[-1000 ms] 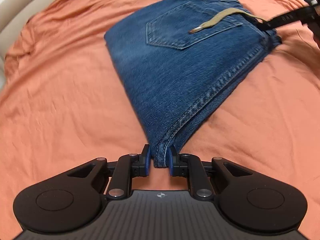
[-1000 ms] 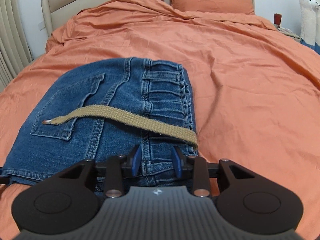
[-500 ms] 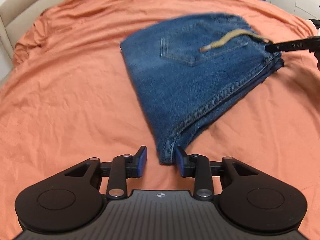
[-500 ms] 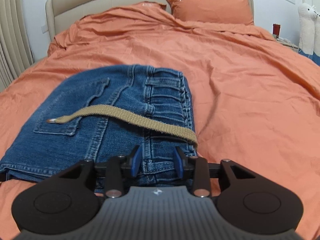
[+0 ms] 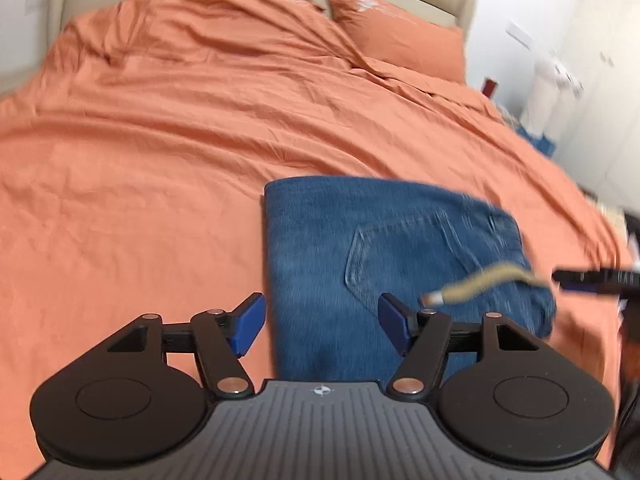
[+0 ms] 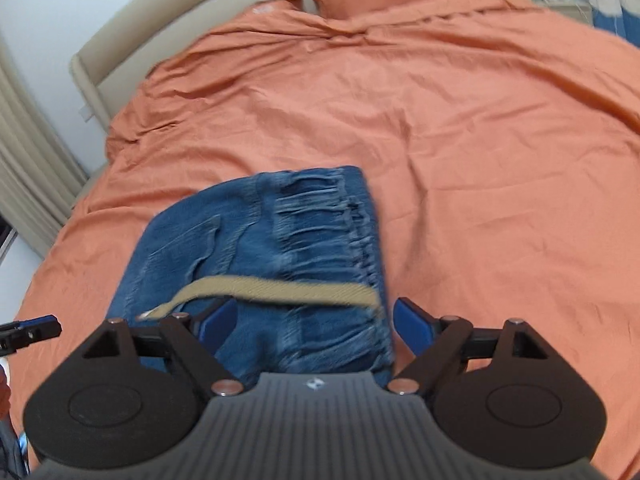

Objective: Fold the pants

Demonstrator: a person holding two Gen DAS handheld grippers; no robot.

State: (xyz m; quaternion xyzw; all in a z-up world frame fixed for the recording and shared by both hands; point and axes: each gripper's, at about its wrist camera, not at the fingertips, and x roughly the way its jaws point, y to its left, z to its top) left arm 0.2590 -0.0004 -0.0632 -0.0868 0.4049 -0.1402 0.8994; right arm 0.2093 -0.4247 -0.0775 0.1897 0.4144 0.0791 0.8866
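Lying folded on orange bedsheet (image 5: 160,152): blue denim pants (image 5: 360,240), tan webbing belt (image 6: 280,292) across; left gripper (image 5: 320,320), right gripper (image 6: 316,322) just opened, released, above pants.

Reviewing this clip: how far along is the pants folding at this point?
Done: the jeans lie as a compact folded stack on the orange bedspread, with the tan belt strap across the top. In hand: nothing; the left gripper and right gripper have just been opening, and both stand open, pads clear of the denim. Left: apparently little, perhaps tucking the strap.
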